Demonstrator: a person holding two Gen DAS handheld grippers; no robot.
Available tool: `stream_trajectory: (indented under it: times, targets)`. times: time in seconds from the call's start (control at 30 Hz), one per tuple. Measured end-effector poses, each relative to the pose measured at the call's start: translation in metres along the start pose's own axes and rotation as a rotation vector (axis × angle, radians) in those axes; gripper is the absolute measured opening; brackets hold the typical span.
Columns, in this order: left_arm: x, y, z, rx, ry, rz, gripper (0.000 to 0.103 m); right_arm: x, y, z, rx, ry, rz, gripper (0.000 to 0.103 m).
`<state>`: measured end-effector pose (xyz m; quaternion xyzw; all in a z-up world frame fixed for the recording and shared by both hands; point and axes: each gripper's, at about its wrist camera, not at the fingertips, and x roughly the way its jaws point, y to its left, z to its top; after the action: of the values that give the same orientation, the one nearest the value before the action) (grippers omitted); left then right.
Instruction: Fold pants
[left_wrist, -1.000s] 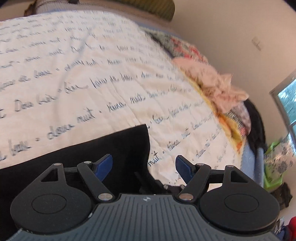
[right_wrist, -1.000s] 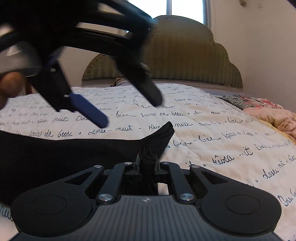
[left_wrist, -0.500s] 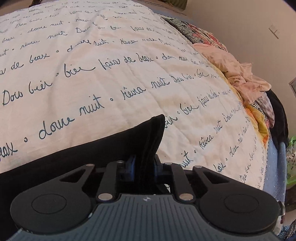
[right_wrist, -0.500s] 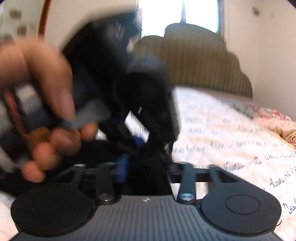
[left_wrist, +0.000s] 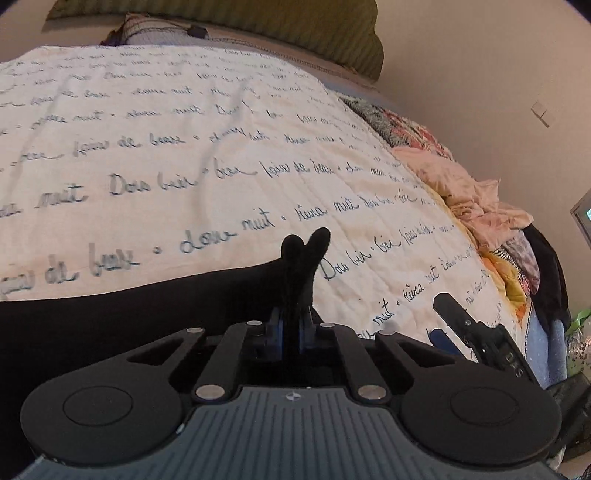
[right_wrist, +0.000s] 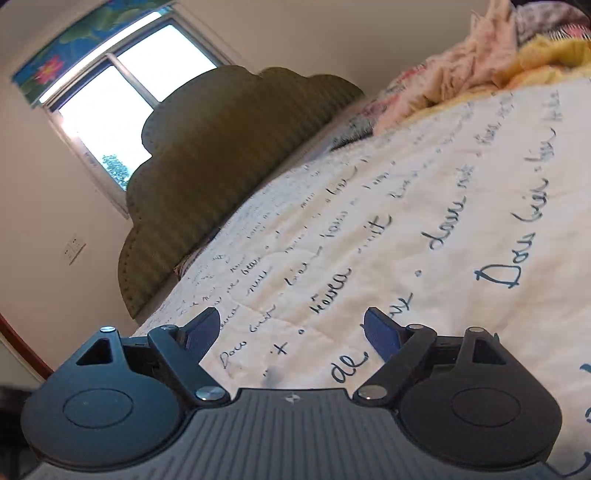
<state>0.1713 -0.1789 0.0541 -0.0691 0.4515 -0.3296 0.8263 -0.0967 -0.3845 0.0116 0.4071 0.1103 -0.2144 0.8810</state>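
CHANGE: pants (left_wrist: 110, 325) corner passes from right tongs (right_wrist: 291, 332) to left tongs (left_wrist: 291, 328) | LEFT: clenched on it | RIGHT: opening, empty, over bed (right_wrist: 443, 221) | NEXT: right probably regrasps elsewhere

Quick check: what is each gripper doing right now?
Left gripper: shut on a corner of the black pants.
Right gripper: jaws opening, nothing between them.
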Motion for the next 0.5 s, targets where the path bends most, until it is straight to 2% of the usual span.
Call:
stream_trajectory:
  times: [0.1, 0.17, 0.3, 0.4, 0.5]
  targets:
    - [-0.049, 0.041, -0.014, -0.055, -0.059, 0.041, 0.009, -0.004, 0.005, -0.005, -0.039, -0.007, -0.004, 0.086]
    - [-0.077, 0.076, -0.027, -0.11, -0.082, 0.097, 0.009, -0.003, 0.012, -0.007, -0.087, -0.009, -0.005, 0.086]
    - [-0.111, 0.151, -0.06, -0.288, -0.072, 0.188, 0.009, -0.004, 0.025, -0.012, -0.161, -0.001, -0.012, 0.086]
    - [-0.122, 0.171, -0.076, -0.338, -0.121, 0.141, 0.012, -0.002, 0.03, -0.014, -0.194, 0.002, -0.024, 0.086]
    - [-0.121, 0.168, -0.085, -0.29, -0.176, 0.134, 0.012, -0.003, 0.034, -0.016, -0.221, -0.001, -0.037, 0.086]
